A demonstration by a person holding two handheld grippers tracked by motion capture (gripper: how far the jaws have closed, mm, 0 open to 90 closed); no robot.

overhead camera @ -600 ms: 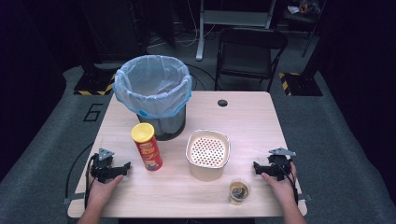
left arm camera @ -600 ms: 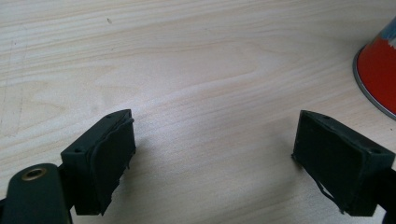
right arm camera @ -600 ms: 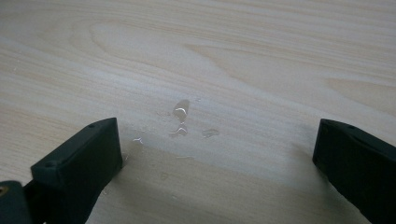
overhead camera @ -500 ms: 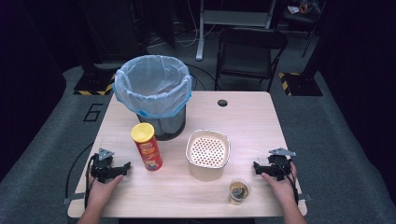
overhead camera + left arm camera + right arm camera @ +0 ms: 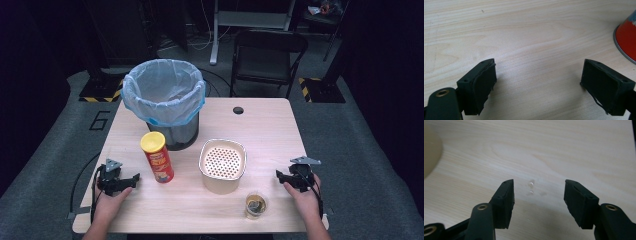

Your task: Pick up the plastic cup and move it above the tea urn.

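My left gripper (image 5: 131,180) rests low over the table's front left, held in a hand, jaws open with bare wood between them (image 5: 539,82). Just to its right stands a red crisps can (image 5: 157,156) with a yellow lid; its base shows at the right edge of the left gripper view (image 5: 627,40). My right gripper (image 5: 280,176) sits at the front right, also open and empty (image 5: 539,195). It points left toward a beige perforated bowl (image 5: 222,166), whose rim edges into the right gripper view (image 5: 430,155). A small glass jar (image 5: 256,205) stands near the front edge.
A black bin with a pale blue liner (image 5: 162,95) stands at the back left of the wooden table (image 5: 265,130), behind the can. A cable hole (image 5: 238,110) lies at the back. A few droplets (image 5: 531,185) sit on the wood. A folding chair (image 5: 267,50) stands beyond the table.
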